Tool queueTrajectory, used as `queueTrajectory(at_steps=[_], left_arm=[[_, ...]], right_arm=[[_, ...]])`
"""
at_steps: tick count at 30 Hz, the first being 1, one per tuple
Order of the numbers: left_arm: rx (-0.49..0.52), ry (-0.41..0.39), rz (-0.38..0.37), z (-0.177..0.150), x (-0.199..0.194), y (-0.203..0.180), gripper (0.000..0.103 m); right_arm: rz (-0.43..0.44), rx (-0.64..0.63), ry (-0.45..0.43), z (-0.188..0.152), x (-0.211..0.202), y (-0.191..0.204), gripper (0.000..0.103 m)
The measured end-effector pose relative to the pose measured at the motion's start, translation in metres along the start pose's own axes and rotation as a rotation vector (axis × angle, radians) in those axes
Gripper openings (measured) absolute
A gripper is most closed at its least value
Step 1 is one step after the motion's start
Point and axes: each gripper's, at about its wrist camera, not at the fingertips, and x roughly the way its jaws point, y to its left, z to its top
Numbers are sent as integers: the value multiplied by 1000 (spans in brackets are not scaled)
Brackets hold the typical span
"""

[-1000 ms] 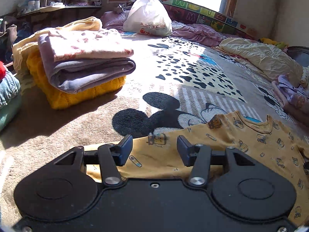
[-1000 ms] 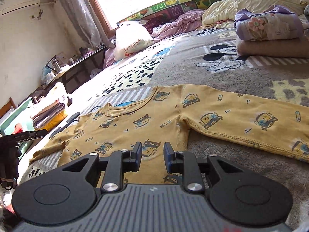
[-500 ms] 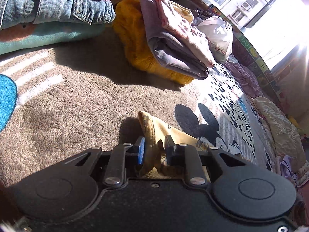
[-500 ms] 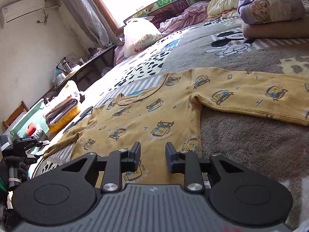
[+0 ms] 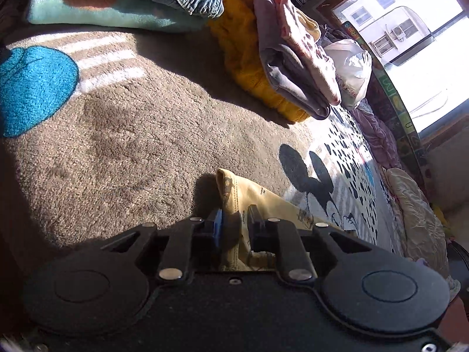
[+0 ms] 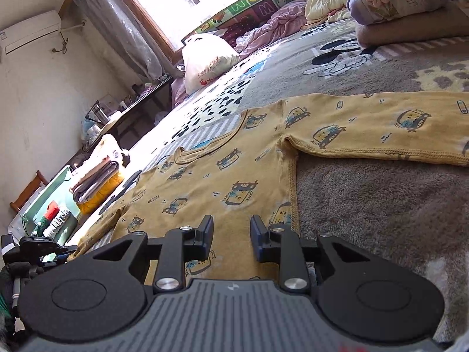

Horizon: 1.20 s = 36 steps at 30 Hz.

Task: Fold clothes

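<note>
Sleeve cuff between the left fingers, shirt spread flat on the bed.

Left gripper (image 5: 234,220) straddles the cuff of the yellow cotton shirt with printed cartoon cars (image 6: 228,176); its jaws are opening, the cloth loose between them. Right of that, the shirt lies flat on the grey plush blanket (image 6: 381,205). Right gripper (image 6: 231,236) hovers over the shirt's hem, narrowly parted, empty. Likely light, limp, non-slippery fabric; cuffs and seamed edges suit pinching best.

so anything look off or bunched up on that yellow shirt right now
Mostly flat, but the yellow shirt has one sleeve cuff bunched upright between the left gripper as its jaws open. The right gripper hovers open over the hem.
</note>
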Motion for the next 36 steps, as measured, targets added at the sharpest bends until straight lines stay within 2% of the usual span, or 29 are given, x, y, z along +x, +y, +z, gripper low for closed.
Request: queueTrajectory(at_steps=[2, 4, 7, 9, 11, 12, 14, 15, 16, 17, 19, 20, 22, 23, 24, 25, 27, 30, 31, 33, 36], left_arm=[[34, 11, 19, -5, 0, -5, 35], [74, -11, 59, -8, -4, -10, 33], [228, -140, 133, -10, -21, -34, 35], [330, -197, 124, -17, -29, -47, 35], [394, -170, 79, -27, -25, -56, 35], [429, -121, 80, -34, -15, -61, 36], [527, -8, 152, -51, 17, -65, 41], [598, -13, 199, -61, 23, -71, 43], [658, -55, 219, -69, 20, -82, 40], [693, -87, 211, -73, 15, -92, 38], [737, -144, 116, -83, 5, -110, 44], [742, -124, 96, -88, 10, -115, 50], [743, -14, 128, -99, 35, -118, 51], [763, -6, 157, -107, 45, -119, 51], [796, -37, 172, -113, 43, -126, 49], [812, -59, 148, -116, 37, -135, 45], [807, -127, 31, -119, 18, -151, 43], [786, -142, -139, -132, 6, -167, 41], [793, -125, -179, -139, 6, -171, 41], [857, -64, -205, -161, 8, -179, 41], [1006, 70, -167, -202, 20, -183, 42]], right_arm=[[0, 4, -3, -1, -1, -1, 29], [1, 11, -5, -2, 0, -1, 29], [1, 12, -5, -2, 1, -2, 29], [2, 11, -7, -2, 0, -2, 29], [2, 10, -7, -3, 1, -2, 29], [1, 8, -7, -3, 1, -2, 29], [-6, -4, -8, -3, 1, 1, 29], [-14, -22, -7, -3, 1, 3, 29], [-23, -56, -5, -3, 0, 8, 30], [-24, -87, -4, -3, -1, 14, 32], [-23, -142, -4, -4, -3, 23, 32], [-22, -165, 2, -5, -3, 26, 32], [-61, -219, 44, -7, 2, 32, 31], [-72, -248, 55, -10, 3, 35, 31], [-83, -275, 64, -13, 4, 38, 32], [-82, -289, 65, -13, 3, 40, 32], [-64, -332, 49, -14, -5, 48, 32], [-38, -400, 45, -18, -13, 60, 32], [-37, -423, 56, -21, -13, 63, 32], [-45, -477, 93, -31, -11, 70, 32], [-67, -559, 147, -47, -9, 80, 32]])
